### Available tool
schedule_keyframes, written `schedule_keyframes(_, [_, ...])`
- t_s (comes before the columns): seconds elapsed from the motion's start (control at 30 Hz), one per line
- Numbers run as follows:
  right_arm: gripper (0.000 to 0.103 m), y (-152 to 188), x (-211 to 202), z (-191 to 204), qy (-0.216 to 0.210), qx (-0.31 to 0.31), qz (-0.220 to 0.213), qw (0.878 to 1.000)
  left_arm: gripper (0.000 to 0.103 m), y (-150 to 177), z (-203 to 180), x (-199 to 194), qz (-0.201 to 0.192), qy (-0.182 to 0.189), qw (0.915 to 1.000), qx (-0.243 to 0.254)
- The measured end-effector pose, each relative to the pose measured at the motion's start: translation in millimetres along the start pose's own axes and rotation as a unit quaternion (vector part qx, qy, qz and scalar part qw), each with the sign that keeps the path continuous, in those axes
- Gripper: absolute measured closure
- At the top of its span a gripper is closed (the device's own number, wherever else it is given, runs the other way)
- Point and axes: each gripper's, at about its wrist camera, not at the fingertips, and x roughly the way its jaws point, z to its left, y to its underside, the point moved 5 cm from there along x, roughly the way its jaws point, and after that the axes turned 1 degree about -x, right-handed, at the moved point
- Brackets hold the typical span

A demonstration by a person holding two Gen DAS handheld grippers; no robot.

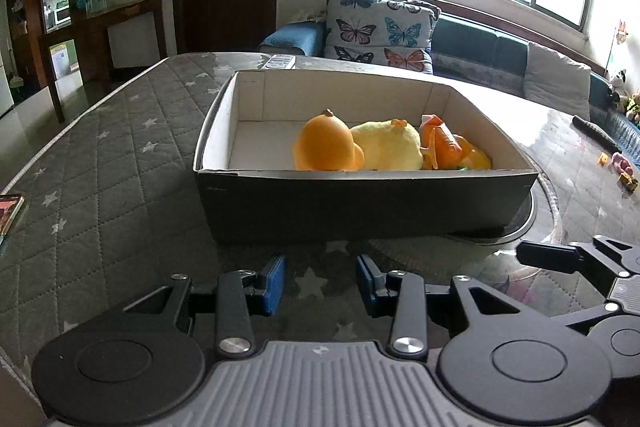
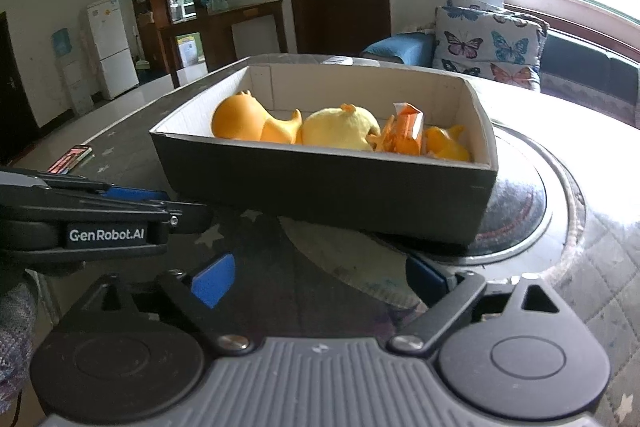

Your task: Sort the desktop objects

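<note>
In the left wrist view the near wall of the box (image 1: 360,203) hides the lower halves of everything lying inside it. The orange duck (image 1: 326,143) shows only its rounded head and back, the yellow plush toy (image 1: 386,145) only its upper curve, and the orange packet (image 1: 442,143) at about 3 o'clock of the plush is half covered. Something yellow-orange behind the packet is too buried to name. At the far 9 o'clock edge a phone (image 1: 10,211) is cut off by the frame, and small toys (image 1: 624,171) at 3 o'clock are too blurred to identify.

The box sits on a quilted grey star-print cover (image 1: 120,155), its right end resting over a round glass plate (image 2: 516,211).

The left gripper (image 1: 320,285) hovers low over the cover at 6 o'clock of the box, angled downward, its blue pads (image 1: 274,283) parted with nothing between them. The right gripper (image 2: 320,277) hangs just beside it, likewise tilted down toward the box, fingers spread very wide and empty; only the cover shows between them
</note>
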Motion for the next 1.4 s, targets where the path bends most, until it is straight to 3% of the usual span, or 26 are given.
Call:
schedule_keyframes(0.3, [0.0, 6, 0, 4, 0.033, -0.006, 0.004, 0.999, 0.062, 4, 4, -1, -0.001, -0.009, 1.0, 0.0])
schedule_keyframes(1.4, [0.0, 7, 5, -6, 0.055, 0.017, 0.018, 0.998, 0.062, 3, -2, 5, 0.004, -0.016, 0.9998, 0.013])
